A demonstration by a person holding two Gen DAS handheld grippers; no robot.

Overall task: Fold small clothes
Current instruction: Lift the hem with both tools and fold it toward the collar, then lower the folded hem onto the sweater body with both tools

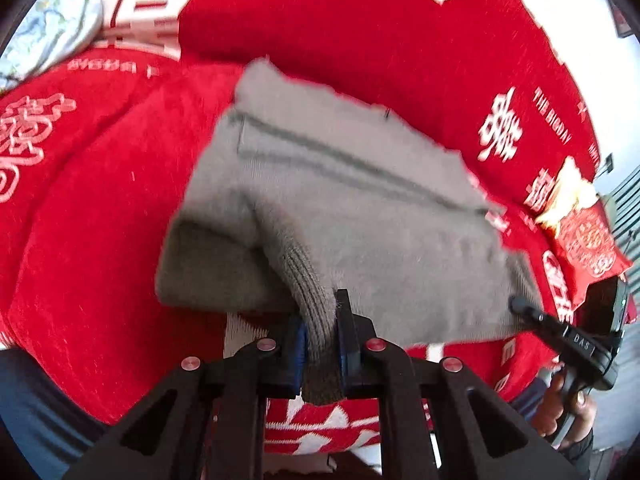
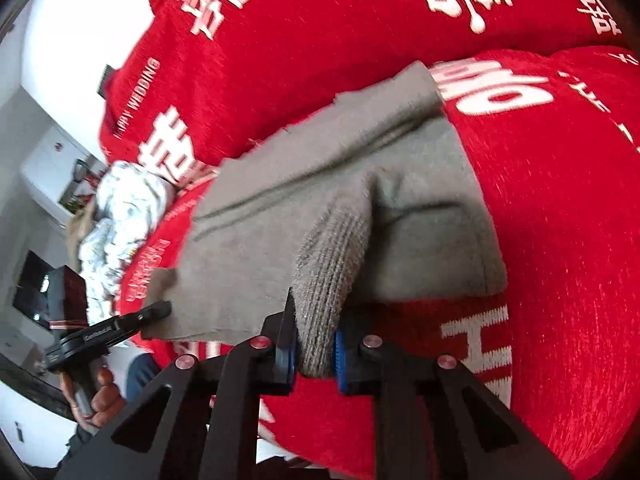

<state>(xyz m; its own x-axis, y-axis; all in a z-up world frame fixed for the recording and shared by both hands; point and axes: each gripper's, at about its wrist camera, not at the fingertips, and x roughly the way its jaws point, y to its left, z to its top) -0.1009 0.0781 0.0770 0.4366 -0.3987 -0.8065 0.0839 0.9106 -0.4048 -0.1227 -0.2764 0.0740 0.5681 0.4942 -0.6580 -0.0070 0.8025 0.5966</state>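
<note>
Left gripper [image 1: 322,344]: I see it clamped on a ribbed cuff [image 1: 316,300] of the sweater; the blue pads press the knit from both sides, and a stub of cuff hangs out below them.
Right gripper [image 2: 314,354]: I see it pinched shut on the other ribbed cuff [image 2: 332,272], knit filling the narrow gap between the pads.
Sweater [image 1: 352,200]: grey knit, lifted at its near edge by both grippers, the rest draped over the red cover [image 1: 100,220]. I see a fold bulging beside each cuff. Two dark seam lines cross the body.
Blur: the sweater's far edge is smeared in both views, so I cannot trace its outline or tell which part of it rests on the cover.
Cross view: from the left wrist I see the right gripper's tip at the sweater's right corner, with a hand [image 1: 568,408] on its handle, partly cut by the frame edge. From the right wrist the left gripper's tip shows at the left corner, its hand [image 2: 96,396] half hidden.
Cover: white characters and words, mostly cropped or too blurred to read.
Snack bag [image 1: 580,228]: red, near the right rim, partly behind the right gripper.
Pale cloth [image 2: 120,216]: crumpled, printed, pattern unclear.
</note>
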